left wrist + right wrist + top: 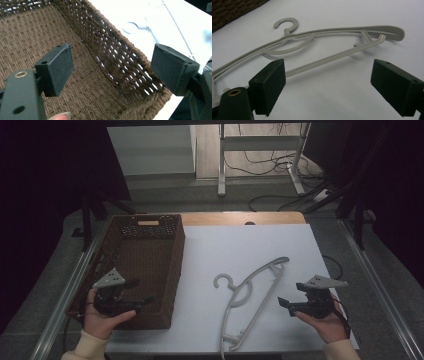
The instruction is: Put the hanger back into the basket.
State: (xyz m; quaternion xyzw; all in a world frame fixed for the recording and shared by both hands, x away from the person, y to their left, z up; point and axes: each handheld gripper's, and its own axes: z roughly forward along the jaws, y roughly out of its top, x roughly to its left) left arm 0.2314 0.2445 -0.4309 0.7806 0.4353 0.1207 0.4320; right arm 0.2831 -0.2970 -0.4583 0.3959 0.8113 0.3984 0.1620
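Observation:
A grey plastic clothes hanger [252, 295] lies flat on the white table top [240, 245], hook toward the basket. In the right gripper view the hanger [324, 42] stretches across, just beyond the jaws. My right gripper [286, 304] hovers to the hanger's right, open and holding nothing; it appears as the right gripper [328, 82]. A brown woven basket [145, 265] stands at the table's left. My left gripper [145, 297] is held over the basket's near right corner, open and empty. In the left gripper view the left gripper [112, 67] looks down at the basket wall [120, 57].
The basket holds nothing that I can see. A bare wooden strip [240, 218] runs along the table's far edge. Metal rails [75, 280] flank the table. Beyond it are a desk frame [222, 165] and cables [270, 162] on the floor.

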